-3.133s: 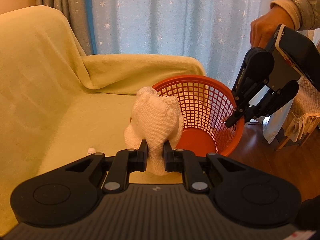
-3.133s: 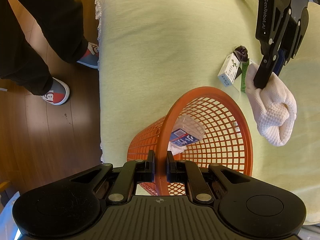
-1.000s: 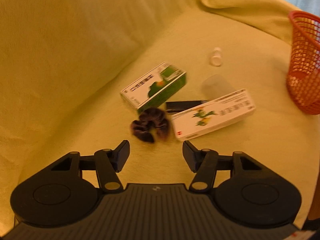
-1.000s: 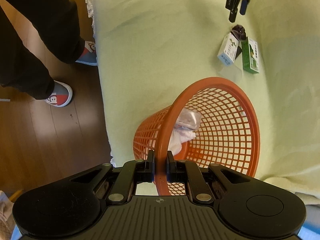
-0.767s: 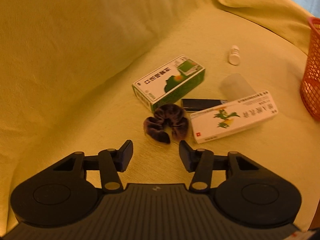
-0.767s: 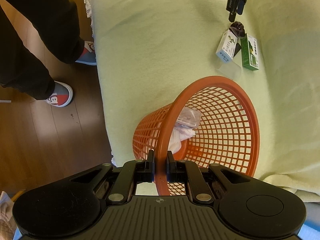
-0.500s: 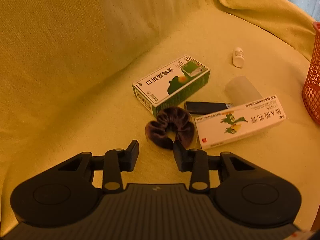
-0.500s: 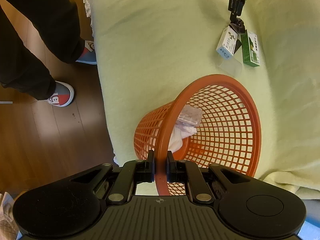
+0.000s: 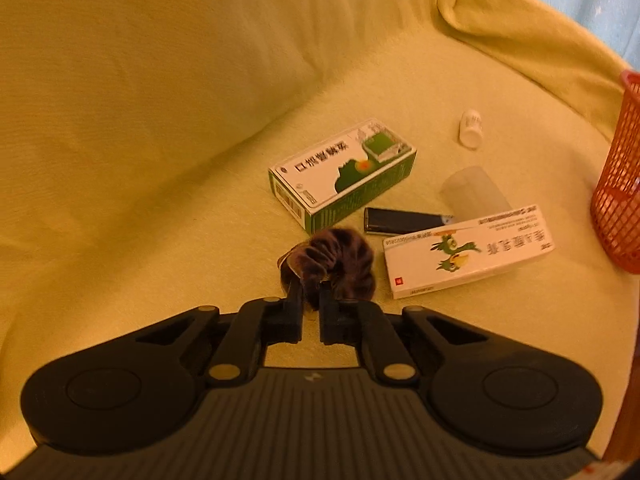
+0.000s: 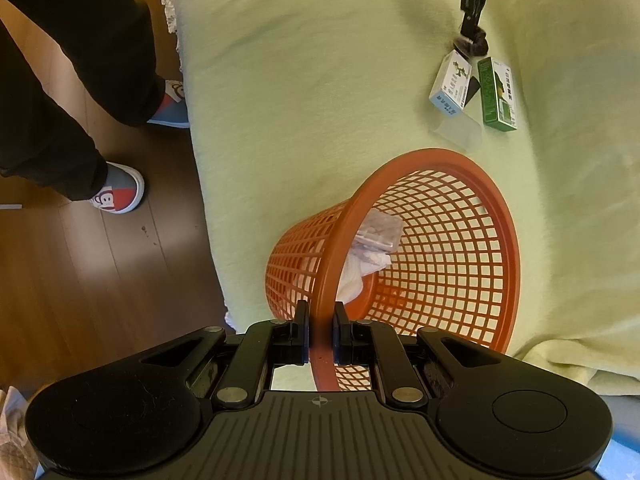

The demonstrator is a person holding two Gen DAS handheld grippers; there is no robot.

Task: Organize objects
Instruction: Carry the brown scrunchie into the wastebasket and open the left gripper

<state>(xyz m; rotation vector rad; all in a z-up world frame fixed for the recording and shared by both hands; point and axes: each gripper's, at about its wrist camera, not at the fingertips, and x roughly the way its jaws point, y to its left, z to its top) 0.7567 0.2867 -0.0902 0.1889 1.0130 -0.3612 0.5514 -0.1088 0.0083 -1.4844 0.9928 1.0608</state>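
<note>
L gripper [image 9: 310,300]: jaws nearly closed, pinching the near edge of the dark scrunchie [image 9: 332,258]; they stood spread w/ the scrunchie loose between them under a sec ago, so the grasp is new.
Scrunchie: at the front of the clutter on the sofa cover [image 9: 140,140], just beside green box [image 9: 344,172] and white box [image 9: 468,250]; whether it's lifted off the fabric is hard to tell (view blurred).
R gripper [image 10: 320,338]: fingers pressed onto the rim of the orange basket [image 10: 440,248], one each side; same hold as in all prior frames.
Basket: tilted, mouth toward the clutter; holds a white cloth [image 10: 356,276] and a clear packet [image 10: 378,232]. The cloth was in the L gripper ~3 s ago, so one item is already sorted.
Left on sofa: both boxes, black lighter-like stick [image 9: 404,220], clear cup [image 9: 476,196] on its side, small white bottle [image 9: 471,128].
Meaning for task: pick phase likely done for the scrunchie; next move prob. lift and carry to the basket. Most items not yet sorted.
Risk: shallow pinch on soft fabric may slip.
</note>
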